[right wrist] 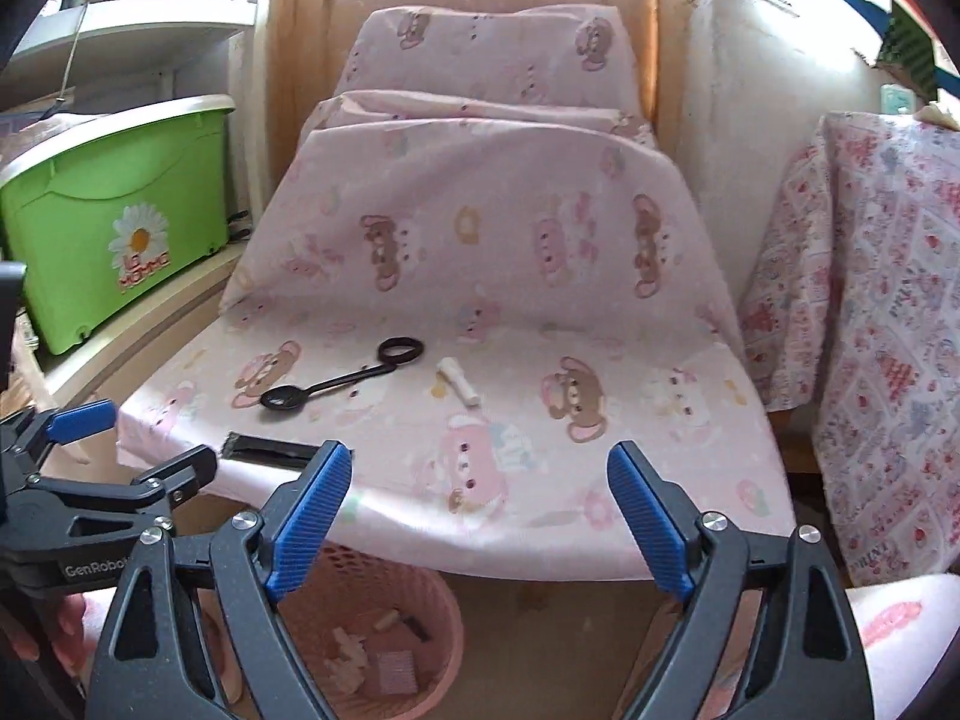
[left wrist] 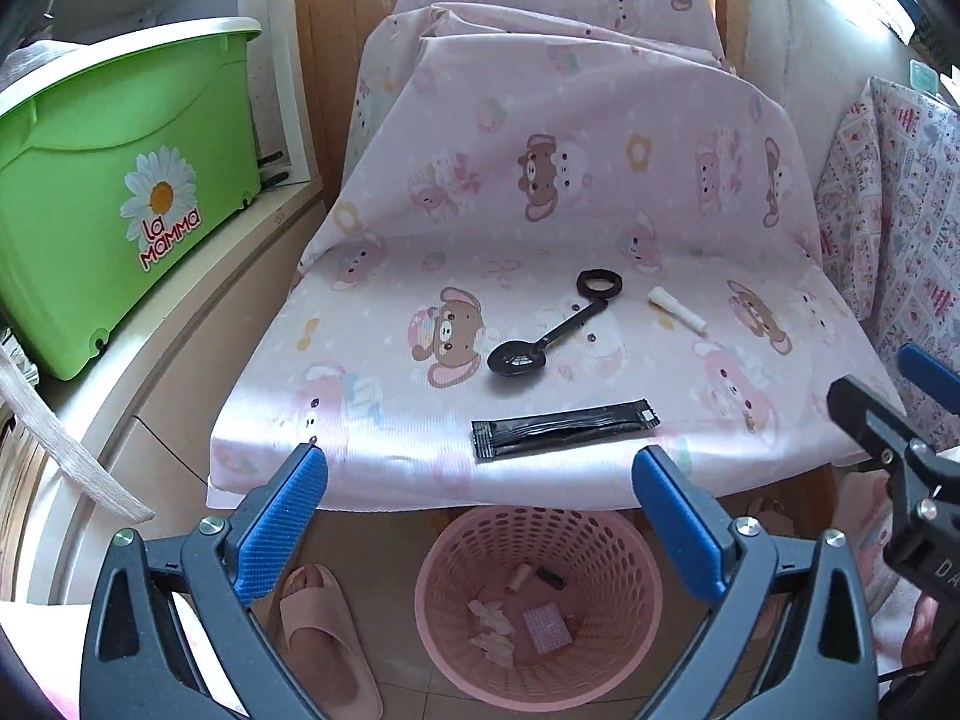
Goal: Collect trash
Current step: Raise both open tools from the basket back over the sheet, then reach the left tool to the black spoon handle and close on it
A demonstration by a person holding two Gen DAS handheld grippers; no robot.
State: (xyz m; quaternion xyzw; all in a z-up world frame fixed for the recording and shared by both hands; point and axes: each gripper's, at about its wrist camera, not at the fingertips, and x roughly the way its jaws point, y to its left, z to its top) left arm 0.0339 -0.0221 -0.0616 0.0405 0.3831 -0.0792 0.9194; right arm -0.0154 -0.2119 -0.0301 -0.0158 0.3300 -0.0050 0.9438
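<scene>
Two hand-held grippers, left [left wrist: 480, 474] and right [right wrist: 480, 474], gape over one basket [left wrist: 648, 612].

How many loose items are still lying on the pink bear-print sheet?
4: a black sachet nearest the front edge, a black spoon behind it, a black ring at the spoon's handle end, and a small white roll to their right. None looks hidden.

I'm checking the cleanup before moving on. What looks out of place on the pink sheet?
A black spoon, a black ring, a black wrapper and a small white roll lie loose on the sheet, not in the pink basket below.
</scene>
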